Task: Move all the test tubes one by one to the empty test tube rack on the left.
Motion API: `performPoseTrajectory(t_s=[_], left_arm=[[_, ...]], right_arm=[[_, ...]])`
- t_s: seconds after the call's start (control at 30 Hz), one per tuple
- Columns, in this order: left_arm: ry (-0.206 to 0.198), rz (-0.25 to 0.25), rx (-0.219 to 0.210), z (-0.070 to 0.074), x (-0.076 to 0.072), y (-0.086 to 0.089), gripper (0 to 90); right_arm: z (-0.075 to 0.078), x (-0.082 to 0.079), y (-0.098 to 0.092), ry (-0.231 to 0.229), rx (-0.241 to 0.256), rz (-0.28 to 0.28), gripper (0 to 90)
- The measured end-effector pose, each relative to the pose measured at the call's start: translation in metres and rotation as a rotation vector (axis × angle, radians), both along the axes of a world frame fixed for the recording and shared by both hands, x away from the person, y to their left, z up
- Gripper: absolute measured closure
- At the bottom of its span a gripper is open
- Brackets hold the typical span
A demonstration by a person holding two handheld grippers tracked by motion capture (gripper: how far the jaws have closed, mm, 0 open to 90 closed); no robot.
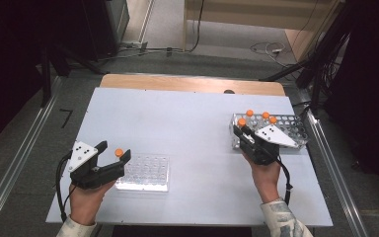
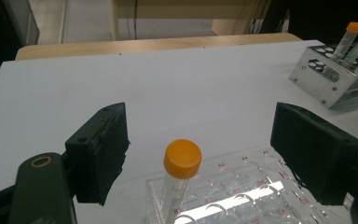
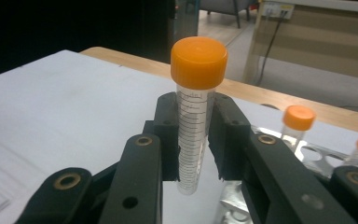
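- Right gripper (image 3: 193,154) pinching a tube (image 3: 193,130) upright, clear of the metal rack (image 1: 296,129) near the table's right edge, ready for carrying.
- Left gripper (image 2: 200,154) spread wide around a tube (image 2: 179,179) standing in the clear tray (image 1: 148,173), near the front edge.

Each black hand-held gripper (image 1: 109,153) carries a grey dotted plate; patterned pale sleeves.

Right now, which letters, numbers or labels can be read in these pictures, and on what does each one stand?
Clear plastic rack: small red well codes, too blurred to read surely.
Tube in the right tool: black graduation marks with tiny figures, too small to read.
Nothing else is legible.
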State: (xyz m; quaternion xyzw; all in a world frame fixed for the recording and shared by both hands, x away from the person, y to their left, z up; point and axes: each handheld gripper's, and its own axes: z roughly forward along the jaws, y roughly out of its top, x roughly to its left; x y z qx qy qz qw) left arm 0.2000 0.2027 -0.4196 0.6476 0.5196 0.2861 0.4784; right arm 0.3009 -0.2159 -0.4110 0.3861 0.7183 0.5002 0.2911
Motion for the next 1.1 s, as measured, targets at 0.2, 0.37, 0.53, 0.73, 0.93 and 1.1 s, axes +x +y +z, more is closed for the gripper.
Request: performPoseTrajectory(t_s=[0.2,0.37,0.53,0.73,0.93,1.1], left_arm=[[-0.003,-0.022,0.005,0.001,-0.002,-0.006,19.8],[-0.004,-0.036,0.008,0.001,-0.003,-0.01,20.0],[-0.012,-0.059,0.009,0.003,-0.004,-0.017,20.7],[-0.007,-0.093,0.021,0.0,-0.005,-0.029,20.7],[-0.017,-0.155,0.036,-0.003,-0.005,-0.052,22.0],[-0.011,-0.215,0.047,-0.009,0.0,-0.076,22.9]], right_arm=[[-0.001,-0.009,0.01,0.021,0.007,0.066,71.8],[-0.006,-0.016,0.023,0.028,-0.021,0.115,71.8],[-0.014,-0.023,0.037,0.049,-0.058,0.163,71.8],[-0.021,-0.034,0.05,0.064,-0.094,0.232,71.8],[-0.025,-0.044,0.062,0.081,-0.109,0.289,71.8],[-0.032,-0.051,0.074,0.092,-0.149,0.344,71.8]])
